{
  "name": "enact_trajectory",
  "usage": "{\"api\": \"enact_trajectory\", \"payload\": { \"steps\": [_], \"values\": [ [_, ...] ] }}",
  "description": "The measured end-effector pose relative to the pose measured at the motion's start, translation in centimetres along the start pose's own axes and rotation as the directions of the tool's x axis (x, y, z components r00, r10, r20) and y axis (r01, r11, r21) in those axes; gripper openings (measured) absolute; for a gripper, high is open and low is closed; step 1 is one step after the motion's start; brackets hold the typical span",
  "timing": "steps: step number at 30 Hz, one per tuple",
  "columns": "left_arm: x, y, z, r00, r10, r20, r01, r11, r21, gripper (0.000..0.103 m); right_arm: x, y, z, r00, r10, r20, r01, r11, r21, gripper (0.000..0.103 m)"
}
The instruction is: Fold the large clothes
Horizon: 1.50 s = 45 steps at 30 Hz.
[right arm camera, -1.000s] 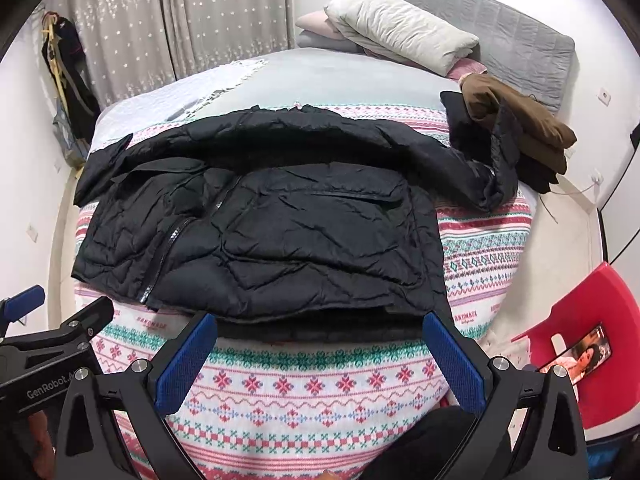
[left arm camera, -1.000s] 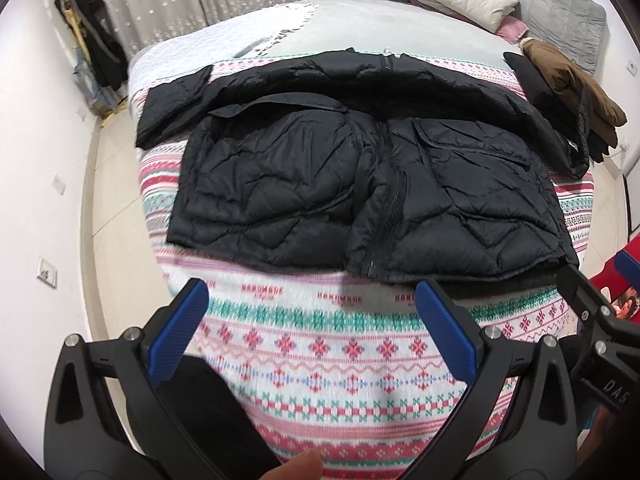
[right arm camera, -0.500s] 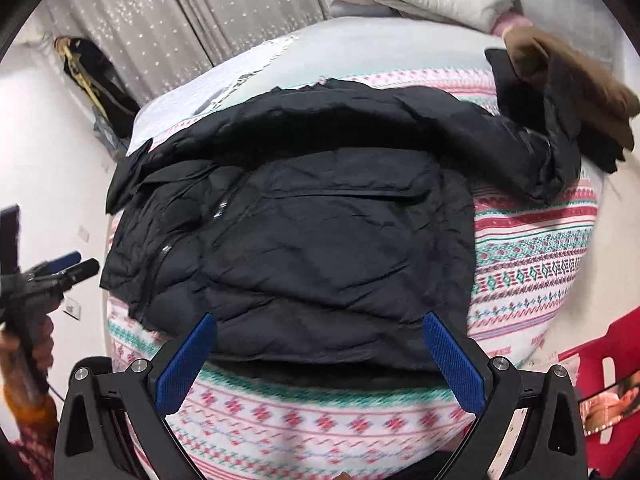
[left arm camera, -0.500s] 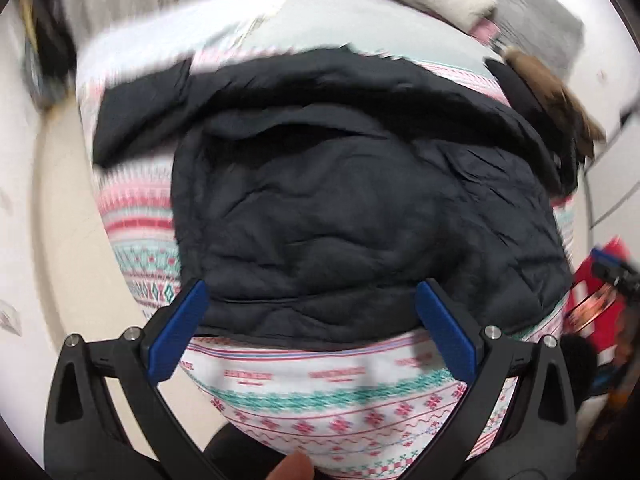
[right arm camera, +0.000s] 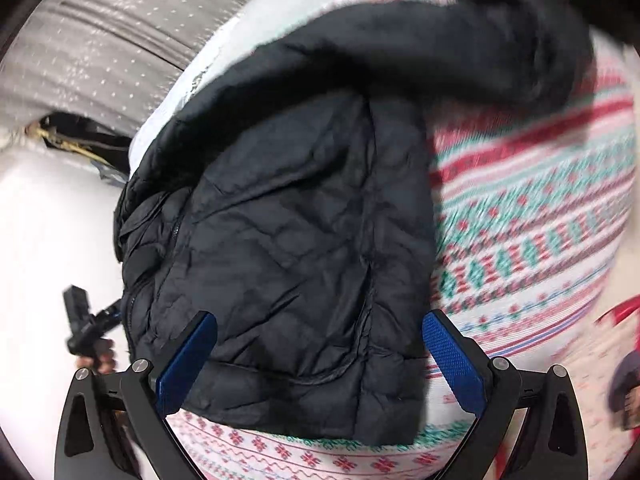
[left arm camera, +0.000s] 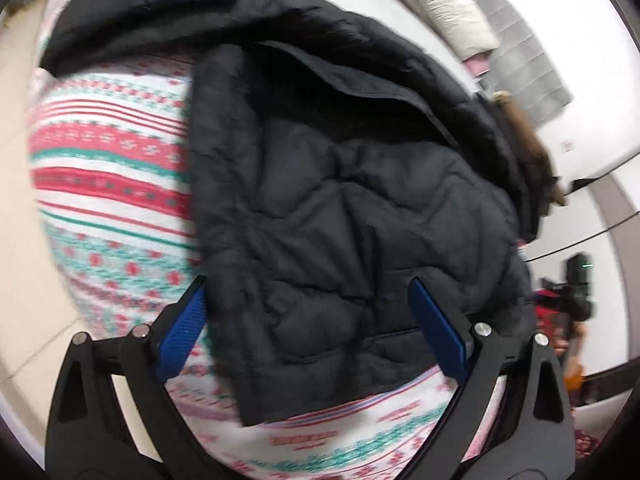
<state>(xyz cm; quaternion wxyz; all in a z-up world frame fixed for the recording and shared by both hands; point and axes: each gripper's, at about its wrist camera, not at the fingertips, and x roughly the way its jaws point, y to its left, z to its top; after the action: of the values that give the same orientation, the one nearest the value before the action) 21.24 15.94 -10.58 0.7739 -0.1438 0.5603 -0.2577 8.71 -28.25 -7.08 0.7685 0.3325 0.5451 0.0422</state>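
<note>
A large black quilted jacket [left arm camera: 340, 200] lies spread flat on a bed with a red, green and white patterned cover [left arm camera: 112, 168]. My left gripper [left arm camera: 316, 336] is open and empty, just above the jacket's bottom left corner. My right gripper [right arm camera: 320, 360] is open and empty, just above the jacket's [right arm camera: 288, 232] bottom right corner, with the hem between its blue pads. The other gripper shows small at the edge of each view: the right one [left arm camera: 576, 292] in the left wrist view, the left one [right arm camera: 86, 328] in the right wrist view. Both views are motion-blurred.
A brown garment [left arm camera: 528, 148] lies at the jacket's far right, with pillows [left arm camera: 444, 4] and a grey headboard behind. Grey curtains [right arm camera: 100, 40] hang at the far side. A red chair [right arm camera: 624, 312] stands right of the bed. Pale floor [left arm camera: 16, 160] lies left of it.
Both grippers have moved forward and down from in front of the bed to the jacket's two bottom corners, spreading apart left and right. Both stay open. The jacket has not moved.
</note>
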Motion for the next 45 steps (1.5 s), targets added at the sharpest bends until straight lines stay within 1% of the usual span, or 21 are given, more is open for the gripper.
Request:
{"api": "enact_trajectory", "payload": {
  "steps": [2, 4, 5, 6, 7, 8, 9, 11, 13, 18, 23, 26, 29, 31, 32, 33, 34, 36, 40, 43, 45],
  "values": [
    [0.4, -0.2, -0.5, 0.999, -0.033, -0.008, 0.033, 0.999, -0.020, 0.083, 1.3, -0.7, -0.2, 1.000, 0.012, -0.025, -0.011, 0.999, 0.037, 0.101],
    [0.5, -0.5, -1.0, 0.999, -0.035, -0.023, 0.035, 0.999, -0.023, 0.061, 2.0, -1.1, -0.6, 1.000, 0.007, -0.024, -0.006, 0.998, 0.061, 0.099],
    [0.6, -0.8, -1.3, 0.999, -0.036, -0.038, 0.035, 0.999, -0.019, 0.054, 2.0, -0.9, -0.6, 1.000, 0.006, -0.014, -0.005, 0.998, 0.057, 0.090],
    [0.4, -1.2, -1.8, 0.998, -0.043, -0.051, 0.042, 0.999, -0.018, 0.038, 2.0, -0.6, -0.8, 1.000, 0.021, -0.011, -0.021, 0.998, 0.051, 0.077],
    [0.0, -1.6, -1.9, 0.997, -0.059, -0.058, 0.058, 0.998, -0.020, 0.021, 2.0, -0.4, -1.1, 0.999, 0.043, -0.022, -0.042, 0.998, 0.055, 0.046],
    [-0.5, -2.0, -2.2, 0.996, -0.076, -0.056, 0.075, 0.997, -0.022, 0.016, 1.8, -0.2, -1.3, 0.998, 0.055, -0.027, -0.053, 0.997, 0.061, 0.028],
    [-0.7, -2.0, -1.7, 0.996, -0.074, -0.043, 0.074, 0.997, -0.018, 0.015, 1.7, 0.0, -1.5, 0.999, 0.048, -0.021, -0.047, 0.998, 0.050, 0.021],
    [-3.3, -3.3, -2.0, 0.996, -0.084, 0.014, 0.083, 0.996, 0.006, 0.012, -0.1, 1.2, -1.8, 0.999, 0.035, 0.030, -0.035, 0.999, 0.007, 0.013],
    [-6.1, -4.4, -2.3, 0.991, -0.111, 0.070, 0.110, 0.994, 0.025, 0.011, -2.4, 2.3, -2.0, 0.995, 0.051, 0.085, -0.049, 0.998, -0.026, 0.011],
    [-13.8, -6.6, -4.1, 0.969, -0.174, 0.176, 0.161, 0.983, 0.089, 0.010, -8.7, 4.9, -3.2, 0.979, 0.057, 0.198, -0.037, 0.994, -0.106, 0.010],
    [-18.4, -8.0, -7.8, 0.972, -0.191, 0.138, 0.172, 0.975, 0.141, 0.010, -12.8, 6.7, -5.7, 0.973, 0.029, 0.230, 0.007, 0.988, -0.154, 0.010],
    [-19.0, -8.0, -9.5, 0.989, -0.116, 0.090, 0.101, 0.982, 0.160, 0.010, -13.4, 6.8, -7.5, 0.978, -0.011, 0.206, 0.046, 0.984, -0.170, 0.010],
    [-17.1, -7.8, -10.6, 1.000, -0.017, 0.012, 0.015, 0.986, 0.166, 0.010, -12.2, 6.7, -9.3, 0.986, -0.072, 0.153, 0.100, 0.978, -0.181, 0.010],
    [-15.7, -7.5, -11.2, 0.996, 0.080, -0.043, -0.070, 0.980, 0.189, 0.012, -10.8, 6.2, -10.4, 0.985, -0.132, 0.113, 0.151, 0.971, -0.184, 0.011],
    [-14.6, -7.2, -11.9, 0.985, 0.151, -0.086, -0.130, 0.968, 0.215, 0.013, -10.3, 5.8, -10.3, 0.983, -0.161, 0.093, 0.176, 0.967, -0.185, 0.013],
    [-13.7, -7.1, -12.2, 0.971, 0.209, -0.118, -0.176, 0.955, 0.237, 0.020, -9.6, 5.5, -10.6, 0.978, -0.198, 0.072, 0.208, 0.960, -0.187, 0.015],
    [-12.9, -6.9, -12.7, 0.946, 0.291, -0.143, -0.247, 0.932, 0.265, 0.027, -9.1, 5.2, -10.9, 0.968, -0.245, 0.057, 0.251, 0.949, -0.193, 0.018],
    [-12.9, -6.5, -12.9, 0.925, 0.348, -0.149, -0.301, 0.914, 0.271, 0.040, -8.5, 4.7, -11.1, 0.938, -0.344, 0.042, 0.345, 0.916, -0.206, 0.024],
    [-15.3, -6.5, -11.1, 0.940, 0.338, -0.041, -0.320, 0.920, 0.226, 0.071, -10.6, 5.3, -10.5, 0.925, -0.359, 0.126, 0.378, 0.902, -0.207, 0.030],
    [-16.5, -7.9, -8.6, 0.944, 0.324, 0.060, -0.329, 0.916, 0.229, 0.075, -12.9, 7.0, -8.9, 0.917, -0.322, 0.236, 0.370, 0.907, -0.201, 0.054],
    [-16.0, -8.6, -7.0, 0.948, 0.303, 0.097, -0.318, 0.917, 0.240, 0.078, -13.1, 8.3, -7.3, 0.914, -0.302, 0.270, 0.364, 0.905, -0.219, 0.057]
  ]
}}
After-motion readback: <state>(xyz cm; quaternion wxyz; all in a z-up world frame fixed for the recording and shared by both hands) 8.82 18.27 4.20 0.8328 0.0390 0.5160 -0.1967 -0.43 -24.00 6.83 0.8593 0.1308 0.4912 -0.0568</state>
